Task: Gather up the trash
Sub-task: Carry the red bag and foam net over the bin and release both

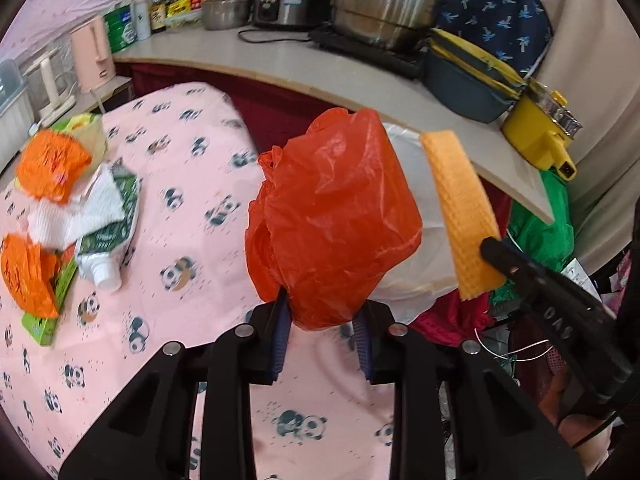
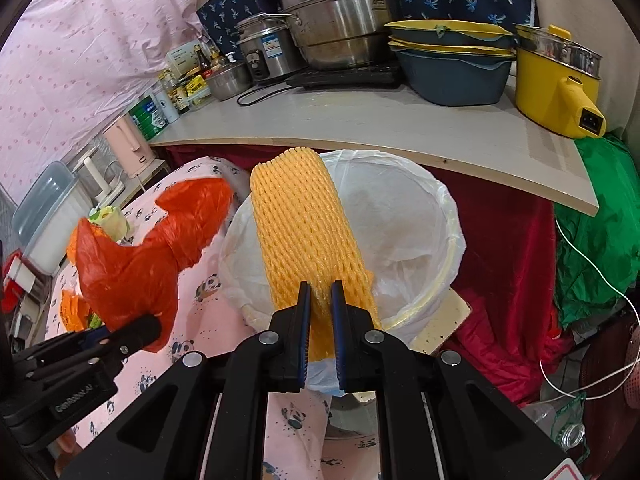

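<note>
My left gripper (image 1: 322, 322) is shut on a crumpled red plastic bag (image 1: 332, 220) and holds it above the pink panda tablecloth (image 1: 192, 184), beside the white-lined trash bin (image 1: 412, 216). The red bag also shows in the right wrist view (image 2: 140, 256). My right gripper (image 2: 320, 304) is shut on a yellow foam fruit net (image 2: 308, 232) and holds it over the open bin (image 2: 424, 216). The net also shows in the left wrist view (image 1: 460, 208). More trash lies at the table's left: orange wrappers (image 1: 52, 164), white tissue (image 1: 76, 212), a green-white pouch (image 1: 116, 224) and a green box (image 1: 48, 316).
A wooden counter (image 2: 360, 128) behind the bin carries steel pots (image 2: 340, 12), blue basins (image 2: 452, 64), a yellow electric pot (image 2: 560, 80) and bottles. Red and green cloth (image 2: 592, 232) and white cables lie right of the bin. A pink kettle (image 1: 94, 56) stands far left.
</note>
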`<state>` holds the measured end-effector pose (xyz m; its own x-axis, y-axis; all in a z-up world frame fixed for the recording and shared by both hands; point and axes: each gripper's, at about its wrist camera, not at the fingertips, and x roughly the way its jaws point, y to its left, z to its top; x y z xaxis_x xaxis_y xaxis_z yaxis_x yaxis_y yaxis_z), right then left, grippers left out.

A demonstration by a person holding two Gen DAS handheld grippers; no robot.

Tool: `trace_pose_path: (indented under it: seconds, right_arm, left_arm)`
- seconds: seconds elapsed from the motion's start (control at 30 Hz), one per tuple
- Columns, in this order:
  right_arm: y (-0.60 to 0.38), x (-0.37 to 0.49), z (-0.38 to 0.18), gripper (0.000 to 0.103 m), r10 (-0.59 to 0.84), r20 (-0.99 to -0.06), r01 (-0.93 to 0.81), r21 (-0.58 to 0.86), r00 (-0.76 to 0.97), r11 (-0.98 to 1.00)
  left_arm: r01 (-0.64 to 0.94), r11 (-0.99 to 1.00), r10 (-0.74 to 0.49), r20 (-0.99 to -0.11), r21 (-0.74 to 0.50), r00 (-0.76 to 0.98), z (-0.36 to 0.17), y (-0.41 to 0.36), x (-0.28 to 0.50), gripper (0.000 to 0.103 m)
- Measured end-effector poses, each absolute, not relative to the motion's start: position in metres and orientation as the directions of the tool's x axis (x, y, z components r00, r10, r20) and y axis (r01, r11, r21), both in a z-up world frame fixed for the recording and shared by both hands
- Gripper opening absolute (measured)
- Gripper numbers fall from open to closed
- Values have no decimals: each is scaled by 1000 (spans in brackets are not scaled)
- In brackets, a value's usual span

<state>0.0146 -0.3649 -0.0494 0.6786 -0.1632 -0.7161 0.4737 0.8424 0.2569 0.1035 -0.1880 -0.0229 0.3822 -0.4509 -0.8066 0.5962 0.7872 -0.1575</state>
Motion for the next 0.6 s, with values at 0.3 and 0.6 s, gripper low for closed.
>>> trace_pose_path:
  seconds: [0.3,0.6]
  right_arm:
    - [-387,7,-51,10,-195,-717,517,260,669,816]
    - [-399,15,-52,10,-212,-722,535,251,659,807]
  left_arm:
    - [652,744,-477,-802,-149,361,-17,-235,108,27]
    - [659,739,-468,-811,-141,351,-27,-253,118,30]
